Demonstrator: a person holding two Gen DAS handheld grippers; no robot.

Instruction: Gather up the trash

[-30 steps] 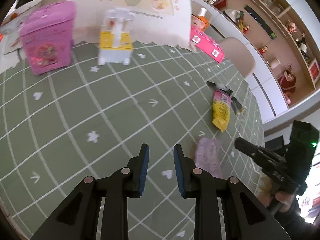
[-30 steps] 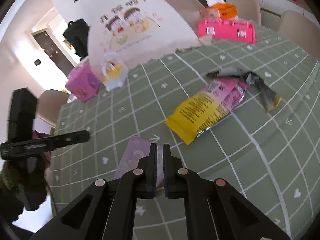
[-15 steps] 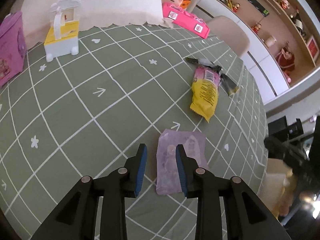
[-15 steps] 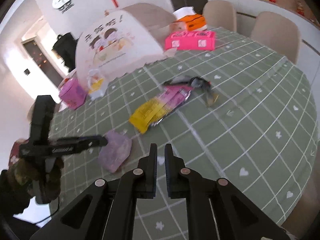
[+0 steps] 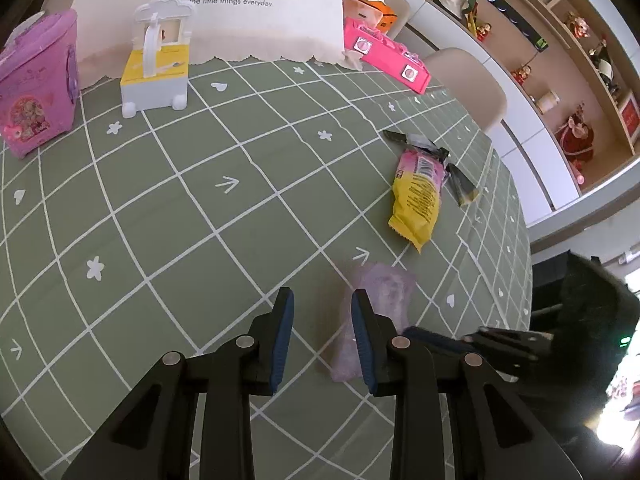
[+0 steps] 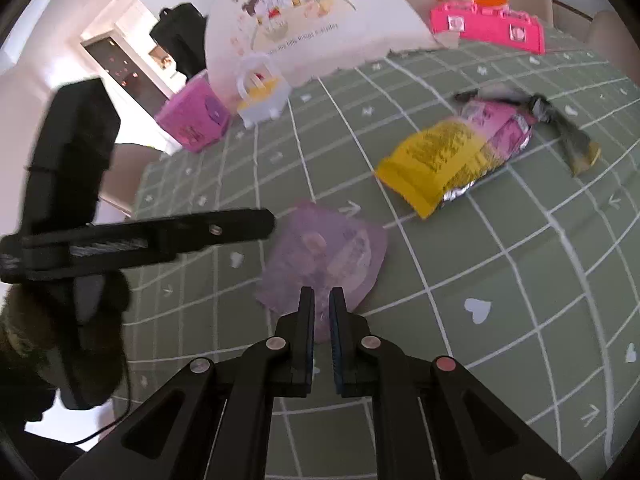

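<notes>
A crumpled pale purple wrapper [image 5: 386, 290] [image 6: 328, 248] lies on the green checked tablecloth [image 5: 180, 216]. My left gripper [image 5: 322, 304] hovers over its left edge, open, with mostly bare cloth between the fingers. In the right wrist view the left gripper [image 6: 266, 220] reaches in from the left. My right gripper [image 6: 322, 304] is shut, its tips over the wrapper's near edge; I cannot tell whether they touch it. A yellow and pink snack bag [image 5: 416, 196] [image 6: 448, 152] and a dark torn wrapper [image 5: 454, 168] [image 6: 572, 136] lie farther off.
At the back stand a purple toy bin [image 5: 38, 88], a white and yellow toy [image 5: 156, 68], a pink toy [image 5: 386, 60] and an orange tissue box [image 5: 370, 6]. A white printed mat [image 5: 240, 4] lies behind them. The table edge [image 5: 520, 240] curves along the right.
My left gripper slid right until the purple wrapper reached its right finger. My right gripper lifted away from the wrapper, then dropped back to its near edge.
</notes>
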